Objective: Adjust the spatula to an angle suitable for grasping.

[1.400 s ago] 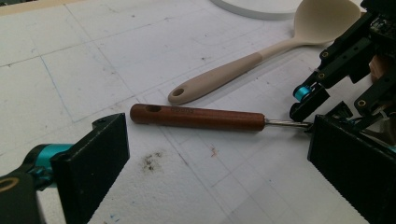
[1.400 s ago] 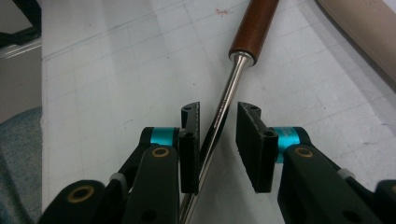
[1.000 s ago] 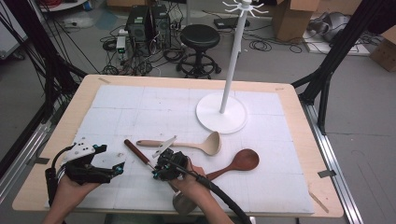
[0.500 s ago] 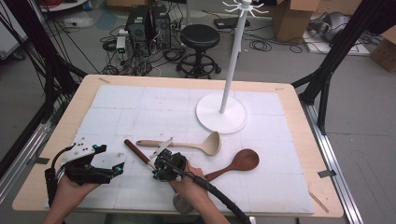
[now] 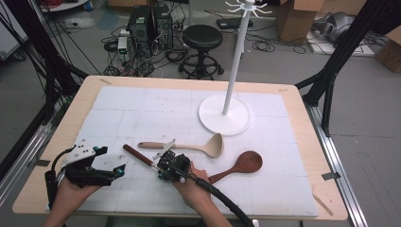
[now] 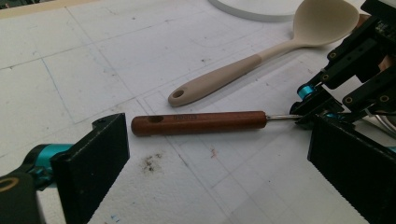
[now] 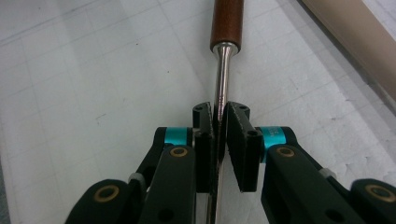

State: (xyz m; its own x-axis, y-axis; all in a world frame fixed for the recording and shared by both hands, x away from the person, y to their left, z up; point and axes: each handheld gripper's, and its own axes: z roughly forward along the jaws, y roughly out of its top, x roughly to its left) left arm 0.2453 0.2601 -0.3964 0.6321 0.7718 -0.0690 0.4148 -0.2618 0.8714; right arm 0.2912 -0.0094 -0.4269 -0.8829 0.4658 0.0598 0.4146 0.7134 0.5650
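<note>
Now, line by line:

Table: a light wooden table (image 5: 302, 123) covered by a white gridded mat (image 5: 142, 109), seen from above.

Right gripper: the right gripper (image 7: 219, 122) sits low over the mat near the front middle of the table. Its two black jaws are pressed together on the thin metal shaft of a tool, and the shaft runs straight up between the pads in the right gripper view.

Held tool: a utensil with a dark brown wooden handle (image 6: 198, 122) and a bright metal shaft (image 7: 220, 79). The handle lies flat on the mat and points away from the right gripper toward the left front part of the table (a small hole shows near its free end). What is at the shaft's other end is hidden under the gripper.

Left gripper: the left gripper (image 6: 219, 158) is held in the person's left hand (image 5: 71, 189) near the front left corner. Its jaws are spread wide with nothing between them, and the free end of the wooden handle lies just ahead of its left jaw.

Beige ladle: a beige ladle (image 5: 189, 146) lies flat just behind the held tool, its bowl toward the right, near the white stand's base.

Brown spoon: a dark wooden spoon (image 5: 239, 165) lies to the right of the right hand (image 5: 191, 187), its bowl pointing right.

Stand: a white stand (image 5: 235, 61) with a round base (image 5: 224, 116) rises from the mat behind the ladle, with hooks at its top.

Floor behind: a black stool (image 5: 202, 40), cables and cardboard boxes.
</note>
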